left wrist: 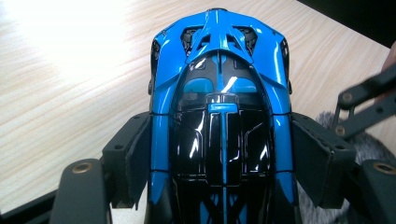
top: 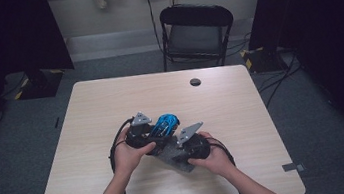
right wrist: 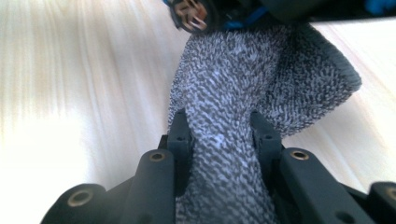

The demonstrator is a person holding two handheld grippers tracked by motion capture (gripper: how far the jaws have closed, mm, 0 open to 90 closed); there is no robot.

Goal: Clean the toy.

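Blue toy car (left wrist: pixel 219 116) sits clamped in the left gripper (top: pixel 150 130) at frame centre; beside it, the right gripper (top: pixel 186 145) pinches a grey cloth (right wrist: pixel 233 121) on the desk (top: pixel 110 100), forearms angling inward.

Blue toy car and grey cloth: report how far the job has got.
Done: both things are picked up. The left gripper clamps the blue toy car; the right gripper pinches the grey cloth. In hand: the cloth reaches up to the car's underside. Left: apparently the wiping; how much is done I can't tell.
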